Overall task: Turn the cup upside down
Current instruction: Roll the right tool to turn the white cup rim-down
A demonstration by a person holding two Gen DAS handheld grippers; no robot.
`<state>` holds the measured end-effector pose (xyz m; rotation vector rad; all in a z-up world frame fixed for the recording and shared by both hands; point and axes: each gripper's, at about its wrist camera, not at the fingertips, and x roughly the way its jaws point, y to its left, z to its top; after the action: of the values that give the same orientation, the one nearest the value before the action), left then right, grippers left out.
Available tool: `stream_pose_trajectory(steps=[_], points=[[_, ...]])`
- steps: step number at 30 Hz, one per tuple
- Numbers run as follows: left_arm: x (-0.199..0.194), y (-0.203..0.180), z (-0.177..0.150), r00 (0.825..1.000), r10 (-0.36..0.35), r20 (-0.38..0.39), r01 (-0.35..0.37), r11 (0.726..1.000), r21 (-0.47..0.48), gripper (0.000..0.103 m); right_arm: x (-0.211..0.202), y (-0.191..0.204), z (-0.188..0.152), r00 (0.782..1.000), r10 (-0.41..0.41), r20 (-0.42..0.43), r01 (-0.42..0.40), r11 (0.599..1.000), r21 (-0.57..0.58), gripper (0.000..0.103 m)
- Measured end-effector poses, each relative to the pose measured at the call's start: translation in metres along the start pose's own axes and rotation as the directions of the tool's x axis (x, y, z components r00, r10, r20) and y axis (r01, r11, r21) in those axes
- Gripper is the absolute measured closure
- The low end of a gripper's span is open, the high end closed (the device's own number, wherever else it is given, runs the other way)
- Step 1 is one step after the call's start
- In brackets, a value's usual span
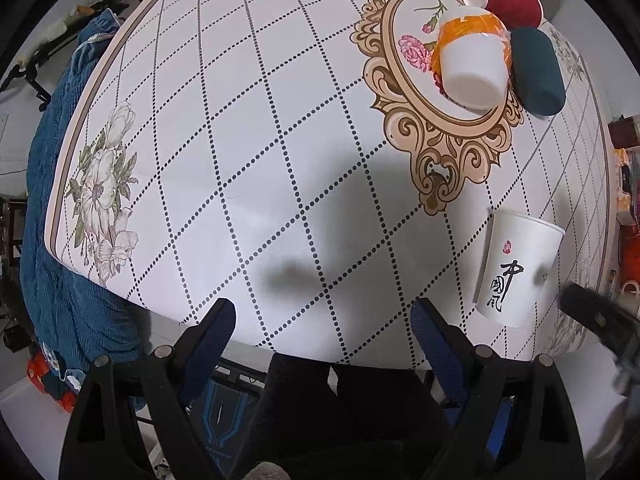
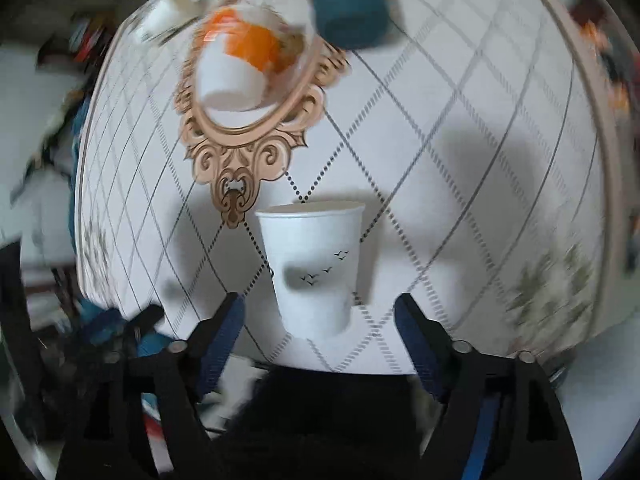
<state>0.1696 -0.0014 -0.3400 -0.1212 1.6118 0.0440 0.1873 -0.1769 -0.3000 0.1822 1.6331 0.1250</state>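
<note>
- Black fingers with blue pads belong to the right gripper (image 2: pixel 318 314); they stand wide apart and hold nothing, with clear space on each side of the white paper cup (image 2: pixel 314 268).
- That cup stands upright on the table (image 2: pixel 460 184), mouth up, between the two fingers and a little ahead of their tips. I cannot tell if something is inside.
- On its wall are small black birds and a dent; from the left wrist view the same cup (image 1: pixel 518 266) shows black characters.
- Left gripper (image 1: pixel 322 322) is also wide open and holds nothing; the cup is to its right, just beyond its right finger, not touching.
- Behind the cup, on the printed oval frame (image 2: pixel 248 136) of the tablecloth, stands a white cup with orange wrap (image 2: pixel 240 64), upside down.
- Beside this one, further from the paper cup, a dark teal cup (image 2: pixel 350 4) is upside down too.
- Still further, in the left wrist view, a red cup (image 1: pixel 508 0) lies on its side, its white mouth facing left.
- Much of the right wrist view is blurred.
</note>
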Motion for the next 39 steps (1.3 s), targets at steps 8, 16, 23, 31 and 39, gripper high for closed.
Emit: stream_pose_trajectory(steps=[8,16,23,31,39], points=[[0.007,0.005,0.000,1.000,0.000,0.023,0.001,1.000,-0.024,0.013,-0.019,0.090,-0.070,0.771,-0.366,0.521,0.576,0.055,-0.815,0.016],[0.030,-0.001,-0.003,0.999,0.026,0.029,-0.025,0.999,-0.038,0.013,0.057,0.057,-0.141,0.692,-0.226,0.686,0.244,-0.821,-0.517,0.016],[0.053,-0.002,-0.002,0.999,0.033,-0.002,-0.033,0.998,-0.050,0.013,0.093,0.037,-0.154,0.716,-0.157,0.681,0.055,-0.959,-0.279,0.016],[0.065,-0.009,-0.001,0.999,0.041,-0.011,-0.041,0.998,-0.049,0.013,0.113,0.029,-0.151,0.729,-0.127,0.673,-0.039,-0.989,-0.145,0.016],[0.072,0.026,0.014,0.999,0.035,-0.013,-0.035,0.997,-0.062,0.013,0.121,0.022,-0.156,0.742,-0.123,0.659,-0.089,-0.992,-0.085,0.017]])
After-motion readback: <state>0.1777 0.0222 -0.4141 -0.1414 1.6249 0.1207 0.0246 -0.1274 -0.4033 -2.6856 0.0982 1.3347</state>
